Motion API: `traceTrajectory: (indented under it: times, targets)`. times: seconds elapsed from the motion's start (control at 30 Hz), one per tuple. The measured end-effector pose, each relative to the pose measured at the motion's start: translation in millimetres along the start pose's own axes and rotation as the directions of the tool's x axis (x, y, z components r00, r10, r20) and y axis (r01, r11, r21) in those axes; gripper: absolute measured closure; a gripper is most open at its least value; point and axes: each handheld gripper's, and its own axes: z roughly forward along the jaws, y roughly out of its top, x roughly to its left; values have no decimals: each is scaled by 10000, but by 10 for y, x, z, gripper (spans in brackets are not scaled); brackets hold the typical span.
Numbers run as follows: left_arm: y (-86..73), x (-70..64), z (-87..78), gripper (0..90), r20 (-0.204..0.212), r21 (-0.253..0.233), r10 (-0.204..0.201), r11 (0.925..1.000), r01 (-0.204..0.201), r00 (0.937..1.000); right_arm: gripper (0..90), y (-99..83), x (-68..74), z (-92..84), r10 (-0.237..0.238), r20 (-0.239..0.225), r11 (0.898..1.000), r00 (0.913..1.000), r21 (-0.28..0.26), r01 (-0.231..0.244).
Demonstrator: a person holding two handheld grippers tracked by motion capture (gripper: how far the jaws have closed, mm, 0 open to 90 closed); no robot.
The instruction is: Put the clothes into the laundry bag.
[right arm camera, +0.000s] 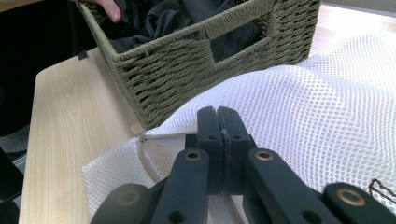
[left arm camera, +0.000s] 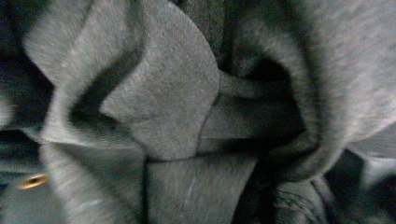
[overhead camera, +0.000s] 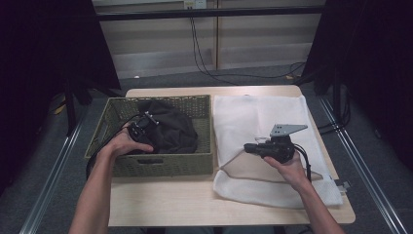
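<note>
a: high view: bench carries a basket and a white mesh bag beside it. what could slip?

b: the dark garment in the basket is bulky; the left hand-held gripper is buried in its folds, grip impossible to tell, and may snag just one layer.

a: and the right hand-held gripper?

b: pinched closed on the bag's zipper edge; pull and the mouth collapses. the basket wall stands between.

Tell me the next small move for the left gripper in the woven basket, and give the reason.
Probably close the left gripper on a fold of the dark crumpled garment and lift. It sits low in the green woven basket, and its view is pressed against grey fabric folds. The right gripper appears clamped on the edge of the white mesh laundry bag, seemingly holding its opening for the garment.
</note>
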Motion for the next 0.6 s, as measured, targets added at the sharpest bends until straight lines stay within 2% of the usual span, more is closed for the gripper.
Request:
traceTrajectory:
  times: [0.07, 0.13, 0.17, 0.2, 0.23, 0.3, 0.33, 0.4, 0.5, 0.53, 0.57, 0.6]
  targets:
    - [-1, -16, -6, 180, 3, -96, -60, 9999, 60, 10000, 896, 0, 0, -1, -1, 10, 10000, 10000, -2, 1]
    - [-1, -13, -25, 257, 97, -97, -30, 9999, 31, 9999, 896, 0, -2, -1, 11, 29, 10000, 10000, -17, -11]
    - [-7, -31, -22, 330, 46, -306, -100, 9995, 102, 9999, 896, -1, -1, 1, 15, 34, 10000, 10000, -3, -15]
    - [-10, -40, -35, 330, -14, -270, 15, 9996, -16, 10000, 896, -1, -1, 1, 15, 34, 10000, 10000, -3, -15]
    - [-11, -56, -33, 362, -2, -335, -82, 9994, 82, 10000, 896, -1, 1, 2, -4, 30, 10000, 10000, 21, 4]
    - [-14, -43, -49, 411, -20, -342, 213, 9992, -213, 9998, 896, -3, 4, 2, -7, 44, 10000, 10000, 15, 7]
    - [-14, -53, -43, 448, -39, -500, 25, 9987, -27, 10000, 896, -4, 6, 2, -9, 54, 10000, 10000, 23, 9]
    - [-8, -53, -74, 496, -153, -296, 489, 9983, -494, 9987, 896, -4, 8, 2, -30, 77, 10000, 10000, 52, 30]
    - [-33, -37, -107, 571, 5, -493, 434, 9978, -433, 9991, 896, -1, 12, -3, 3, 80, 10000, 10000, 23, -4]
    - [-40, -50, -107, 571, 47, -868, 47, 9962, -42, 10000, 896, -1, 12, -3, 3, 80, 10000, 10000, 23, -4]
    - [-38, -54, -138, 607, 4, -1076, 63, 9942, -62, 10000, 896, -4, 8, -2, -10, 87, 10000, 10000, 17, 10]
    - [-38, -54, -138, 610, 4, -1076, 63, 9942, -62, 10000, 896, -4, 8, -2, -10, 87, 10000, 10000, 17, 10]
